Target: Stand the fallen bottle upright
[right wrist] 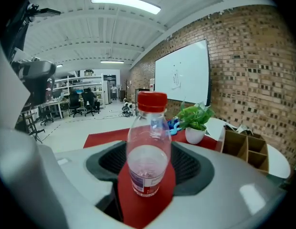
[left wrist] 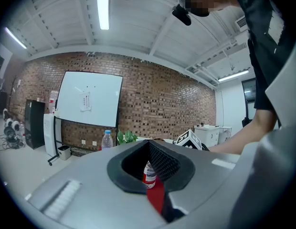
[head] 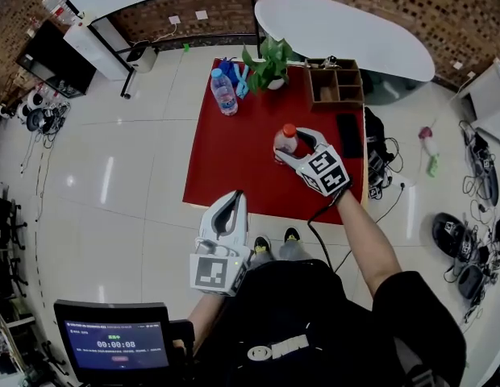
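Red-capped bottle (head: 285, 140) stands upright on the red worktop (head: 226, 168), toward the right edge and about midway between the near and far edges. My right claw (head: 297, 147) is released. Its jaws stand apart on either side of the bottle, and I see no pad pressing the bottle wall. My left claw (head: 235, 197) is clenched on nothing and hangs just off the near edge, well apart from the bottle.

I judge the standing step complete; a clean withdrawal remains. Recommended procedure:

1. Hold the right jaws fully apart.
2. Draw the right claw straight back toward the near edge along its own axis. Do not sweep sideways: the bottle is narrow-based and probably light, so a brush from either jaw could tip it.
3. Confirm that the bottle does not rock.

Surroundings:

- A blue-capped water bottle (head: 223, 92) stands near the far left corner.
- A potted plant (head: 271, 61) stands at the far edge.
- A wooden compartment box (head: 335, 84) sits at the far right corner.
- A flat black item (head: 347, 135) lies along the right edge, near the right claw.

Nothing blocks the retreat path. I would avoid swinging right, toward the black item.
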A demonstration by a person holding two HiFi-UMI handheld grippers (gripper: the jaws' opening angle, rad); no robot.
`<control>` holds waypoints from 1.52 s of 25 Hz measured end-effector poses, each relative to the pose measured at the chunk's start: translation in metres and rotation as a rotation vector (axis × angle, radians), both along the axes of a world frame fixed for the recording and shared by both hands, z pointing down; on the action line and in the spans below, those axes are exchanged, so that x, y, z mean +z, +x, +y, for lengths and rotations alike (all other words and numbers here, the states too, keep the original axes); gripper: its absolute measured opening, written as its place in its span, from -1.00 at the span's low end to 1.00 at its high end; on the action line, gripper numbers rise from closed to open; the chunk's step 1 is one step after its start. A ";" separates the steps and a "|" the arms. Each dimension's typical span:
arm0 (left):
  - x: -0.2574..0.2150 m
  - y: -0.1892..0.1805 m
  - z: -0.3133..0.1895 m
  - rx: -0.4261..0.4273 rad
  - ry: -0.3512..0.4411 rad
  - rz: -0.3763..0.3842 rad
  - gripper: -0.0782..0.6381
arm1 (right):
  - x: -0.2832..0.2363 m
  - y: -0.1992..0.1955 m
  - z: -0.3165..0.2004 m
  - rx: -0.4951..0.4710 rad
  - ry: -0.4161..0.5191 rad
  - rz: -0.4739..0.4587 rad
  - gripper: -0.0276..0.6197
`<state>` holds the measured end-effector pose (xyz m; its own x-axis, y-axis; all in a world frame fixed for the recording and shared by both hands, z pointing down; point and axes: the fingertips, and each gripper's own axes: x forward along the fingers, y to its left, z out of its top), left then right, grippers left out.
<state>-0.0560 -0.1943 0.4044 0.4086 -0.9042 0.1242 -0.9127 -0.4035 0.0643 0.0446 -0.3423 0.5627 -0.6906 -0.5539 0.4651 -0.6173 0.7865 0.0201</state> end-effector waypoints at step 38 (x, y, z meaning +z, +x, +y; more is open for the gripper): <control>-0.013 0.017 -0.010 0.073 0.042 0.065 -0.77 | -0.095 0.040 0.054 0.164 0.089 -0.227 -0.91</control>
<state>-0.0388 -0.2044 0.3917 0.4795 -0.8756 0.0580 -0.8752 -0.4724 0.1038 0.0846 -0.2884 0.4672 -0.6692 -0.6986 0.2531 -0.7327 0.6771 -0.0685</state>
